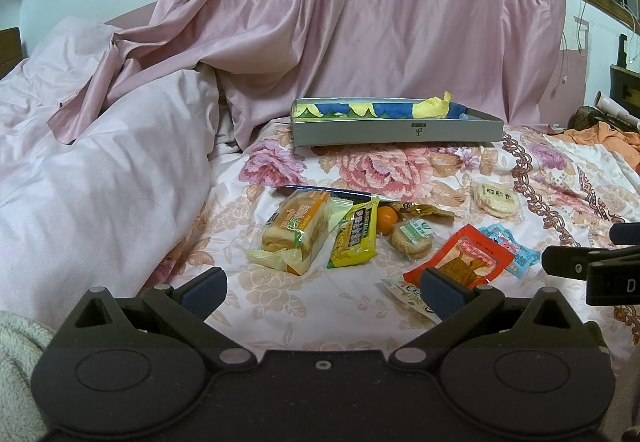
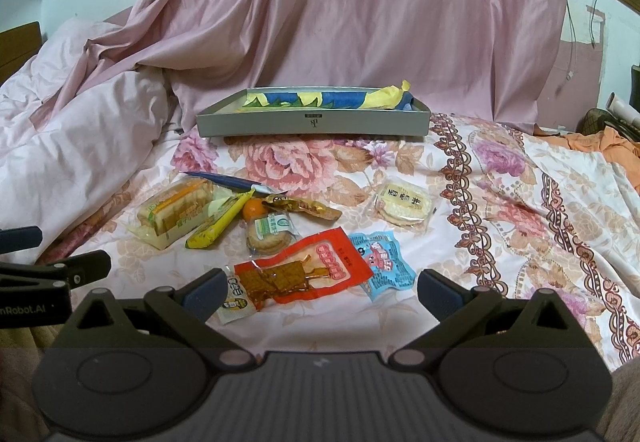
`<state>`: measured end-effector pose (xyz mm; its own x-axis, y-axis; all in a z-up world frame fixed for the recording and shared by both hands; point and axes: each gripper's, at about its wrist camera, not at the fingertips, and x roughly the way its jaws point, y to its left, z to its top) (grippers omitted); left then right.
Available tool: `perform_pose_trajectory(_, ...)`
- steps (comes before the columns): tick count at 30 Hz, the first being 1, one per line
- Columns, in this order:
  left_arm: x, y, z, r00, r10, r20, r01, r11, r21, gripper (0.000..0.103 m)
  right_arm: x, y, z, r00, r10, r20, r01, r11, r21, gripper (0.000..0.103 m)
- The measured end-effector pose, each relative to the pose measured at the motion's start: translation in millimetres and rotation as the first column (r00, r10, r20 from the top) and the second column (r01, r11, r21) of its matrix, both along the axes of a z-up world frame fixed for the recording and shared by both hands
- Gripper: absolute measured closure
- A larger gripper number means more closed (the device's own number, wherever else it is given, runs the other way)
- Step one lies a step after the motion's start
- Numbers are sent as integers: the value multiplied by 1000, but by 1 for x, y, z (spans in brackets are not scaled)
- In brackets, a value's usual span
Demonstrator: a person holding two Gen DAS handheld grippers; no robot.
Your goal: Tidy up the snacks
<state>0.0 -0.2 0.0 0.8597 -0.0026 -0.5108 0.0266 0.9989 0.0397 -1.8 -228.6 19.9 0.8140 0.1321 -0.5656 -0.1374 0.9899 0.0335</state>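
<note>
Here the left hand-held gripper [image 1: 322, 292] and the right hand-held gripper [image 2: 320, 292] hover with fingers spread apart, empty, above snacks [image 2: 304, 274] scattered on the floral bed [image 2: 500, 202], near a grey box [image 2: 312, 124].

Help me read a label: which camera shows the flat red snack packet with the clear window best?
The right wrist view: the flat red snack packet with the clear window lies whole and central between the open gripper fingers. In the left wrist view the same packet sits off to the right, with one finger covering its near corner.
</note>
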Motion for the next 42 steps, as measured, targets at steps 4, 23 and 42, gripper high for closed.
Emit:
perform_pose_trajectory(4, 0, 0, 0, 1000, 1, 0, -1, 1000, 0, 1, 0, 0, 0, 1000, 0, 0, 0, 1000, 0, 0)
perform_pose_trajectory(23, 0, 0, 0, 1000, 0, 0, 0, 1000, 1, 1, 0, 0, -1, 1000, 0, -3, 0, 1000, 0, 0)
perform_pose_trajectory(42, 20, 5, 4, 997, -49, -62, 49, 999, 0, 1, 12, -8, 1, 998, -4, -55, 7, 998, 59, 0)
